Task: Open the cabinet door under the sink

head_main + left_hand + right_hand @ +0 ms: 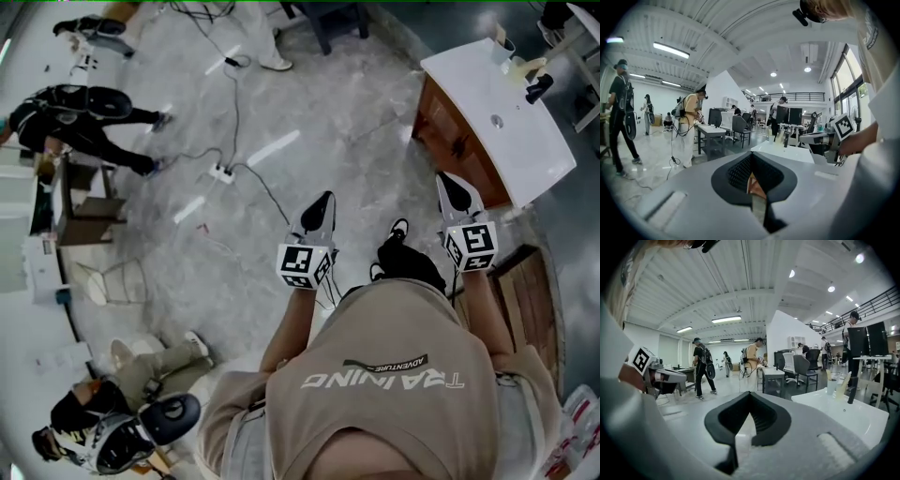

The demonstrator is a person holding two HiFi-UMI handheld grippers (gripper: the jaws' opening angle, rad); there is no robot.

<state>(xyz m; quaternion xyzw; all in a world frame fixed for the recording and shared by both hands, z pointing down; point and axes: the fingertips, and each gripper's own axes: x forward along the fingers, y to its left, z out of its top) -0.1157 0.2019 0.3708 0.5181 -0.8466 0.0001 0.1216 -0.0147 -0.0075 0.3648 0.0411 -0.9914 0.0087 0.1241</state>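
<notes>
The sink unit stands at the upper right of the head view, with a white top (525,141) and a brown wooden cabinet door (448,141) under it, which is closed. My right gripper (448,183) hovers just short of the cabinet's near corner, jaws together and holding nothing. My left gripper (323,202) is held over the floor to the left of the cabinet, also shut and holding nothing. In the left gripper view the white top (787,151) lies beyond the gripper (750,157). The right gripper view has the top (843,411) right of the gripper (749,397).
A black faucet (539,86) and cups stand on the sink top. A power strip (222,172) with cables lies on the marble floor. A wooden board (525,281) lies by my right side. Other people work at the left, near a small table (80,202).
</notes>
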